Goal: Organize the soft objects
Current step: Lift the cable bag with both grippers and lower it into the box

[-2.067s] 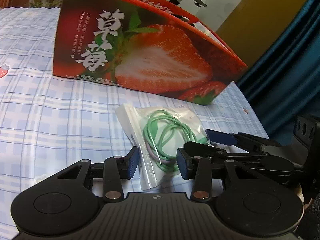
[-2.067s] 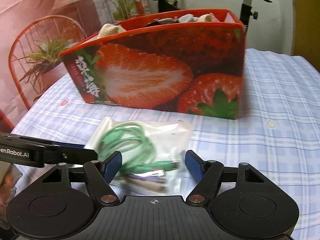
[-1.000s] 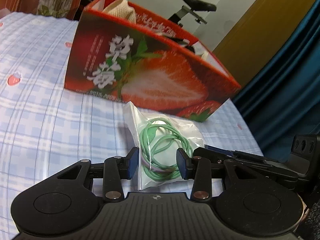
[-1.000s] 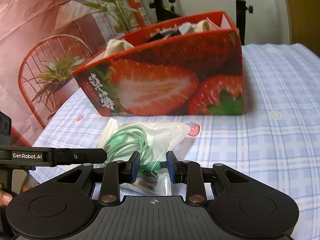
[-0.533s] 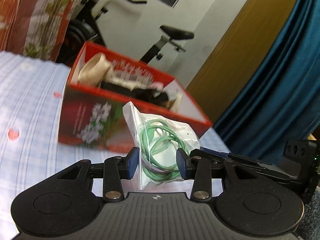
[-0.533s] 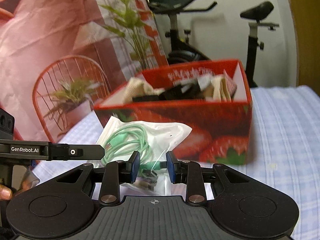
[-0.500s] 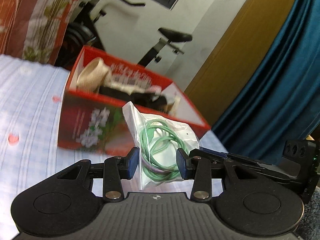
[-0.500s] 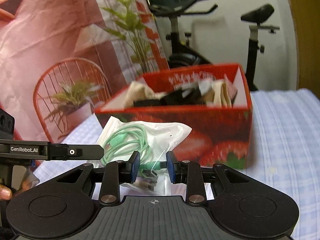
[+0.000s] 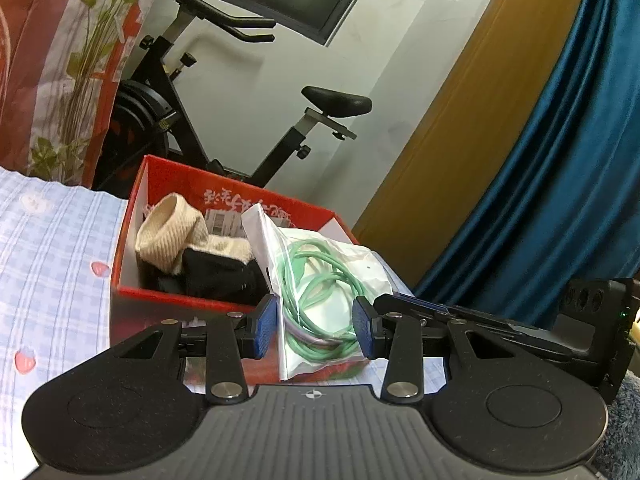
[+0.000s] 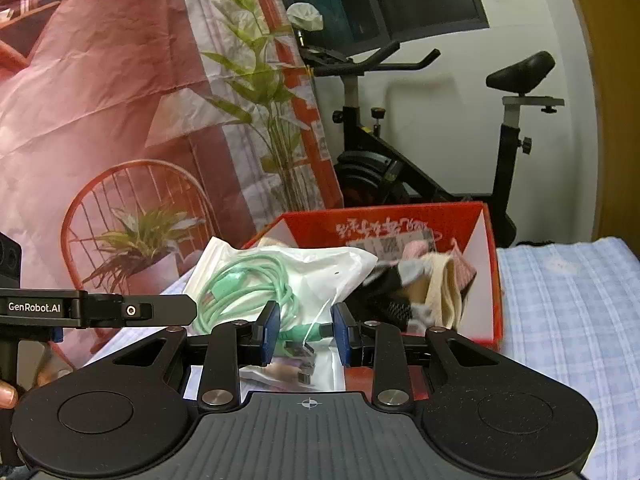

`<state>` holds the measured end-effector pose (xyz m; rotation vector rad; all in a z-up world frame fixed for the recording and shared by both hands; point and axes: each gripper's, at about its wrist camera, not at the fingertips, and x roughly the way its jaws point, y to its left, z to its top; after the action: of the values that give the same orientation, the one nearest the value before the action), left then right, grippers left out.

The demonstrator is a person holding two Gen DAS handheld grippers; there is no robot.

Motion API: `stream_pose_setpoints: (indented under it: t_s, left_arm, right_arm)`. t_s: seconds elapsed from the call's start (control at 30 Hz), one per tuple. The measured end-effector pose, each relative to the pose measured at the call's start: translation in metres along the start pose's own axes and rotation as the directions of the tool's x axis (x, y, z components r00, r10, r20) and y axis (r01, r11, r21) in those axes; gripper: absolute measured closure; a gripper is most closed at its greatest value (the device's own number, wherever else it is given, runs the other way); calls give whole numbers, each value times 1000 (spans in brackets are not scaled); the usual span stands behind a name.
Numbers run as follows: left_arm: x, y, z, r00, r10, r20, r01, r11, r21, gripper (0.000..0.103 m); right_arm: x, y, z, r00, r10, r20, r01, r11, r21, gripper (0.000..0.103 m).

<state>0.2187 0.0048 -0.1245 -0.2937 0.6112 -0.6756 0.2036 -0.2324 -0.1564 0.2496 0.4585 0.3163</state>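
Observation:
A clear plastic bag with a coiled green cable (image 9: 320,292) hangs in the air between both grippers. My left gripper (image 9: 315,327) is shut on its near edge. My right gripper (image 10: 305,333) is shut on the same bag (image 10: 256,280) from the other side. The red strawberry box (image 9: 132,216) stands open just below and beyond the bag; it also shows in the right wrist view (image 10: 490,264). Inside lie a beige knitted sock (image 9: 168,236), a black cloth (image 9: 220,276) and other soft items (image 10: 440,284).
The box stands on a blue checked tablecloth (image 9: 48,264) that also shows in the right wrist view (image 10: 568,320). An exercise bike (image 9: 224,120) stands behind the table. A printed backdrop with a plant and a red chair (image 10: 132,216) hangs at the left.
Both grippers have lifted the cable bag off the tablecloth and raised it to the height of the box's open top. The box's inside has come into view.

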Motion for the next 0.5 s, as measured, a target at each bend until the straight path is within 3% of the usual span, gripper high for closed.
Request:
stream_pose_setpoints:
  t_s: [0.27, 0.5]
  left_arm:
    - [33, 14, 27, 999, 32, -5, -32, 999, 16, 60]
    - [74, 29, 38, 991, 102, -85, -101, 995, 18, 60]
  right_arm:
    - [35, -14, 27, 999, -36, -8, 36, 999, -15, 76]
    - [84, -31, 41, 994, -77, -82, 77, 997, -14, 76]
